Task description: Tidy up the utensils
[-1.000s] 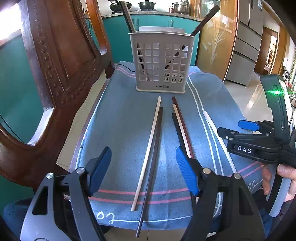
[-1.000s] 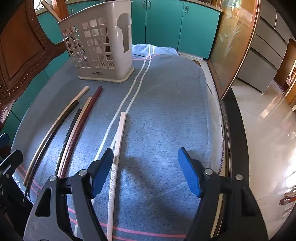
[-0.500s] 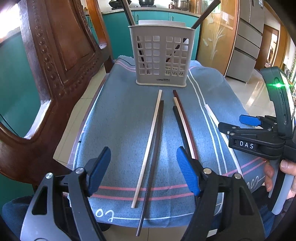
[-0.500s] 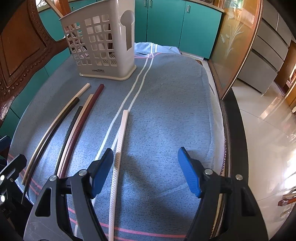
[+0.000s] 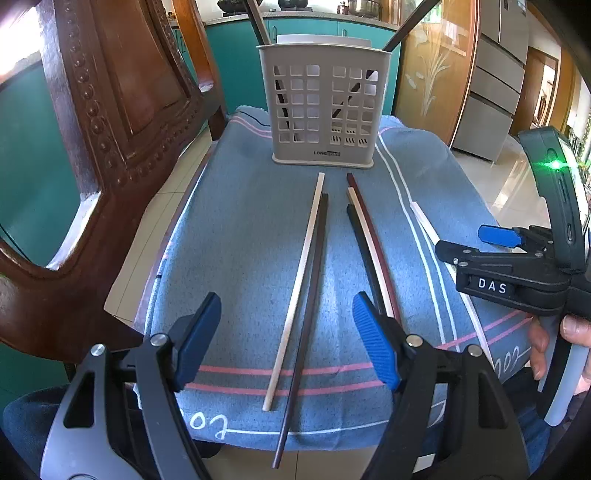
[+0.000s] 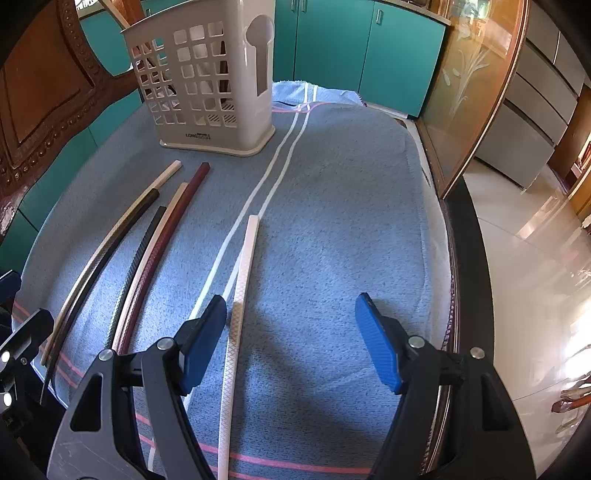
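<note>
Nothing on the blue towel [image 5: 240, 229] shifted. Slotted plastic caddy [image 5: 325, 107] far; chopsticks [image 5: 306, 277] lie near. Carved chair [image 5: 110, 122] crowds left. Left hand-held gripper [image 5: 288, 339], right hand-held gripper [image 6: 291, 339] gape empty.

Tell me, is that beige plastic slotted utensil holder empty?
Not empty: the beige plastic slotted utensil holder stands upright on the blue towel with two dark sticks poking out above.
</note>
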